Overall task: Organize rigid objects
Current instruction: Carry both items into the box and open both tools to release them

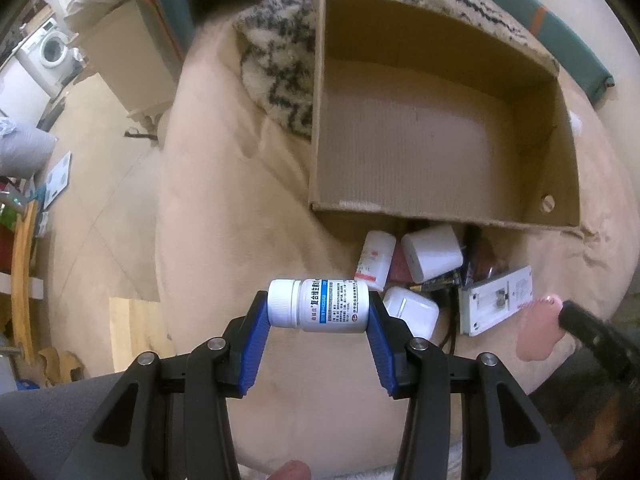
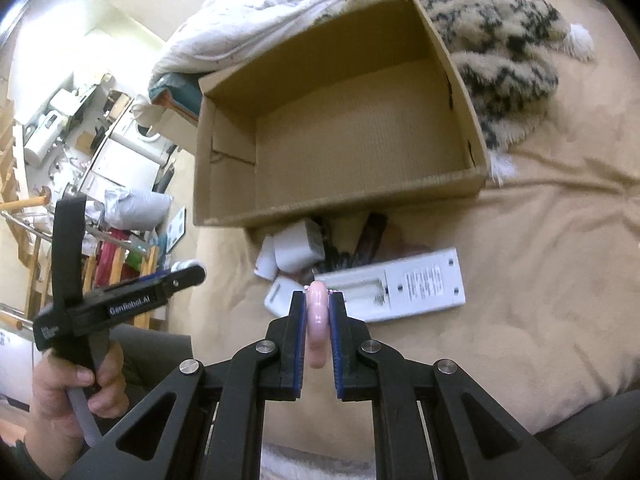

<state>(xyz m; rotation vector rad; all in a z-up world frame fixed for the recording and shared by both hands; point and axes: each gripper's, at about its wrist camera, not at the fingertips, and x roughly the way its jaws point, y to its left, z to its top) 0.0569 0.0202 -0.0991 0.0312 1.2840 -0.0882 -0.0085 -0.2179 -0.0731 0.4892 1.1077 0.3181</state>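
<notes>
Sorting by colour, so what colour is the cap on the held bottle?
White, like the bottle itself; clearest in the left wrist view.

black linkage grippers (image 2: 319,312) — blue ribbed pads (image 1: 256,340), silver pivot screws (image 1: 215,344), white "genrobot.ai" lettering — grey cable (image 2: 82,412).

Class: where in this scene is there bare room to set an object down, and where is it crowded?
Free: the whole floor of the cardboard box, and the beige bedcover right of the remote. Crowded: the strip against the box's near wall, packed with white adapters, a small bottle and the remote.
</notes>
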